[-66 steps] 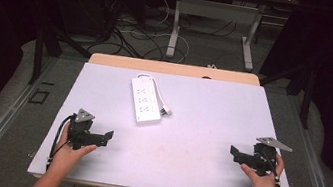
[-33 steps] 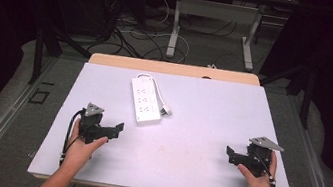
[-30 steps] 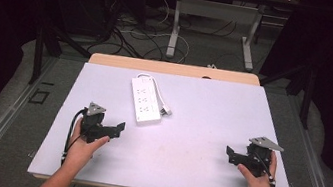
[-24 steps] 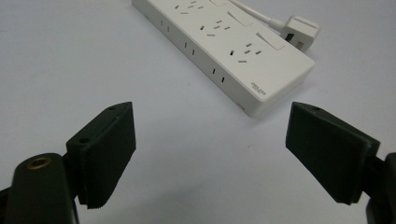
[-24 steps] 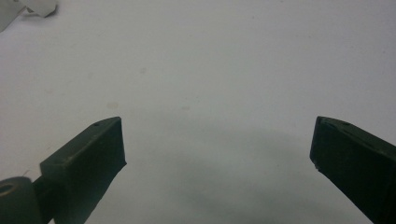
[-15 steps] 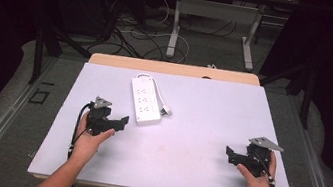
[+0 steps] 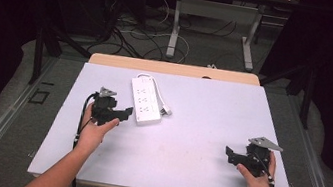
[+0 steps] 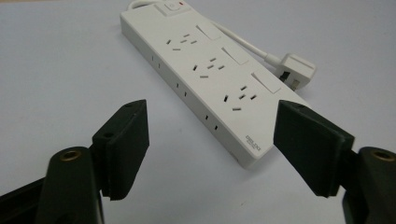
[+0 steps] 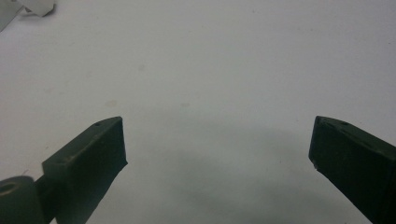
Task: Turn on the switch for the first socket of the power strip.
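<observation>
Your left gripper (image 7: 123, 113) sits at the left of the white table (image 7: 195, 154), its tips just beside the near end of a power strip (image 7: 145, 100) but not touching it. Its jaws have just been closing, yet they stand fairly wide with nothing pressed between them; in the left gripper view the strip's near corner lies in the gap ahead of them.

The power strip is a long white bar lying flat, left of the table's middle and toward the far edge. It carries three sockets in a row, each with a rocker switch beside it, and a main button (image 8: 173, 5) with a red mark at its far end. Its white cord runs to a plug (image 8: 295, 70) resting just beside it.

Your right gripper (image 7: 231, 154) rests near the table's right front, well apart from the strip, jaws wide over bare surface.
</observation>
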Motion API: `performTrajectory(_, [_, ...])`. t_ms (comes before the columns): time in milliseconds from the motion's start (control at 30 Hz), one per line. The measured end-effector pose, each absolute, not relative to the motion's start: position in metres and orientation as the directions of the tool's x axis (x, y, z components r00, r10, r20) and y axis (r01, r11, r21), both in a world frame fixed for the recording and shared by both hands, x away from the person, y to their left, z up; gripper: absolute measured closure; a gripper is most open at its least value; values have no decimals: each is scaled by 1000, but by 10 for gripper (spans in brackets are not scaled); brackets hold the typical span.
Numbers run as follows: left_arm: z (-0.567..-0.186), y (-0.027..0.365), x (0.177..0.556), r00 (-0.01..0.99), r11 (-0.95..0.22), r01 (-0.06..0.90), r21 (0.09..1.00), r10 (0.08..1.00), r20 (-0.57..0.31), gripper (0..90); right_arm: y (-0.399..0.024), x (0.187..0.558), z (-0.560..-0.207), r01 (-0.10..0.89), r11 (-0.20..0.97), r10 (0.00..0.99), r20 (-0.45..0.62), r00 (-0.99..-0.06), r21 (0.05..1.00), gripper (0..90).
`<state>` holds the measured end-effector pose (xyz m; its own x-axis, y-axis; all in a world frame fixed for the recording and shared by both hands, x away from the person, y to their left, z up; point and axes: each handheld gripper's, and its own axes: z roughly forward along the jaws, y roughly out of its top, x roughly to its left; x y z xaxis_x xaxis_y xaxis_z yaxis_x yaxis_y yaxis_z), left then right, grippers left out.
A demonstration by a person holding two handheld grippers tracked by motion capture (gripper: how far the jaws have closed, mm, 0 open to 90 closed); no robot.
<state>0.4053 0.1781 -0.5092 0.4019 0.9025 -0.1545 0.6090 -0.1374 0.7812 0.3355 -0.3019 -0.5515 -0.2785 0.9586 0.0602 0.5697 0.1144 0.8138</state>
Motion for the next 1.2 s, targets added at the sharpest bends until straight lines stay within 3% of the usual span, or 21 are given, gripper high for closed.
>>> performTrajectory(1200, [-455,146,458,415,-107,594,797,890,-189,529,-302,337,-554,583,118,953,73,-293,804,37])
